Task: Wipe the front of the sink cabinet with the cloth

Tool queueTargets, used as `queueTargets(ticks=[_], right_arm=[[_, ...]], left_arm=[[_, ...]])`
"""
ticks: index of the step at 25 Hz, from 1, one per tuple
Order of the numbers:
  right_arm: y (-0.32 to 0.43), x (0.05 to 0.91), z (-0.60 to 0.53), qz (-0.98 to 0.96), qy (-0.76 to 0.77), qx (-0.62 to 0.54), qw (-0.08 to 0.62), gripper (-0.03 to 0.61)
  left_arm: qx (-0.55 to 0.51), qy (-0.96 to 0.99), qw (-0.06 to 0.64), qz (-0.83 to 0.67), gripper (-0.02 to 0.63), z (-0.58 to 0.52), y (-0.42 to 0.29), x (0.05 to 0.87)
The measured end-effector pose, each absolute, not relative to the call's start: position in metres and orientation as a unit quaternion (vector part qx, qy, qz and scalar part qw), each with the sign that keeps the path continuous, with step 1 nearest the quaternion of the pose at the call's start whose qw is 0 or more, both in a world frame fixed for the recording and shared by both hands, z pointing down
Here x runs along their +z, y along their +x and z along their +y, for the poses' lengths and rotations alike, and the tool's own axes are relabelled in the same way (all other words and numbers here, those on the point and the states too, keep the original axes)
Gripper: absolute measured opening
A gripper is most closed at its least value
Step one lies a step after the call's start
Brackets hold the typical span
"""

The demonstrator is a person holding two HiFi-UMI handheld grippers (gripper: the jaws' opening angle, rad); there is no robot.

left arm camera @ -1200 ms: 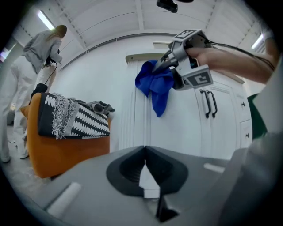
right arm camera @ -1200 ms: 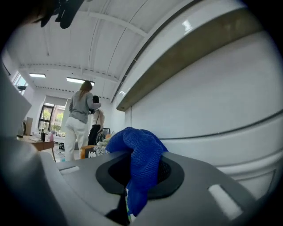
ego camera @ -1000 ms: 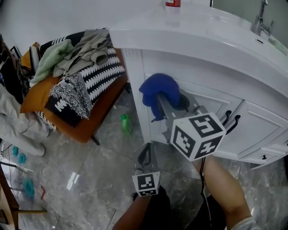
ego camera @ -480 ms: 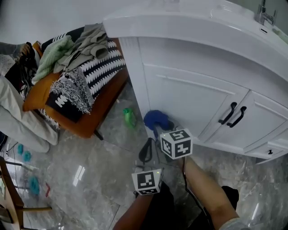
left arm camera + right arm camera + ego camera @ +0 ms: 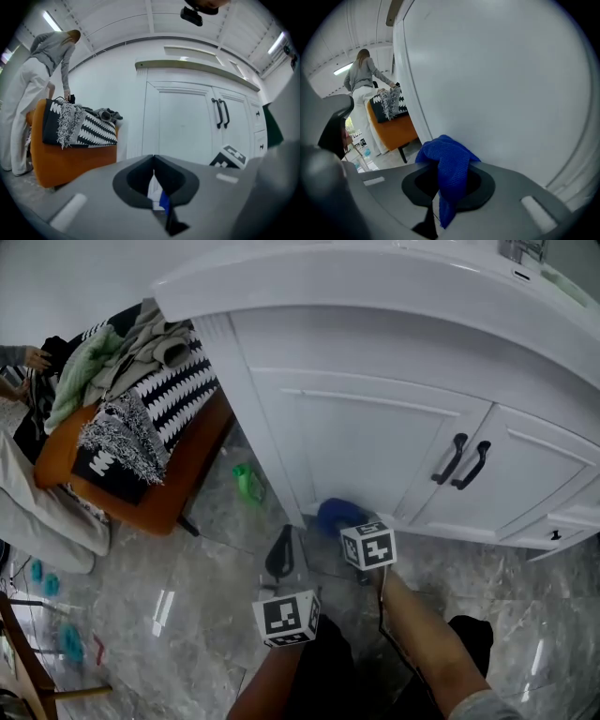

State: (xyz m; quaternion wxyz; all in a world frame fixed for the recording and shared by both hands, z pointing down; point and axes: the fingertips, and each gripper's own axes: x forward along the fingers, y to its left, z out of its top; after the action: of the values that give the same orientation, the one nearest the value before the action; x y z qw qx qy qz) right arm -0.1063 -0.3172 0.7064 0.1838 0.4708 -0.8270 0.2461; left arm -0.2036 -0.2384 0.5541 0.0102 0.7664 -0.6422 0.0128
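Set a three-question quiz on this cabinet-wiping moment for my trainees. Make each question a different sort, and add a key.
1. Multiple choice: which side's jaws grip the blue cloth? A) the person's left B) the person's right C) neither
2. True or false: the cloth is up at the countertop edge.
3. Fill in: the jaws of the left gripper stand ____, with nothing held.

Key
1. B: the right gripper is clamped on it.
2. False: it is low, by the foot of the cabinet door.
3. together
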Motion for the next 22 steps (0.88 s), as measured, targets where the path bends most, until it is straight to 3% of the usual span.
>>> queueTargets(ticks=[3,9,15,22], right_arm=[[-0.070,0.701,-0.309,-0.820,0.487,0.236,0.187,0.055],[0.000,0.647,-0.275,-0.824,0.513,0.202,0.130,0.056],[0.054,0.530,-0.206,-0.850,0.503,0.148,0.050,0.057],[0.098,0.376,-0.143,-0.859,0.491,0.131,0.058,0.057]], left_arm=[[0.019,0.771,0.005,-0.636,0.011,-0.244,-0.197,0.555],[0.037,0.793,-0.005,-0.609,0.011,-0.253,-0.167,0.565],[0.068,0.810,-0.031,-0.582,0.011,-0.249,-0.141,0.556],[0.053,0.835,-0.048,-0.546,0.011,-0.190,-0.109,0.368]])
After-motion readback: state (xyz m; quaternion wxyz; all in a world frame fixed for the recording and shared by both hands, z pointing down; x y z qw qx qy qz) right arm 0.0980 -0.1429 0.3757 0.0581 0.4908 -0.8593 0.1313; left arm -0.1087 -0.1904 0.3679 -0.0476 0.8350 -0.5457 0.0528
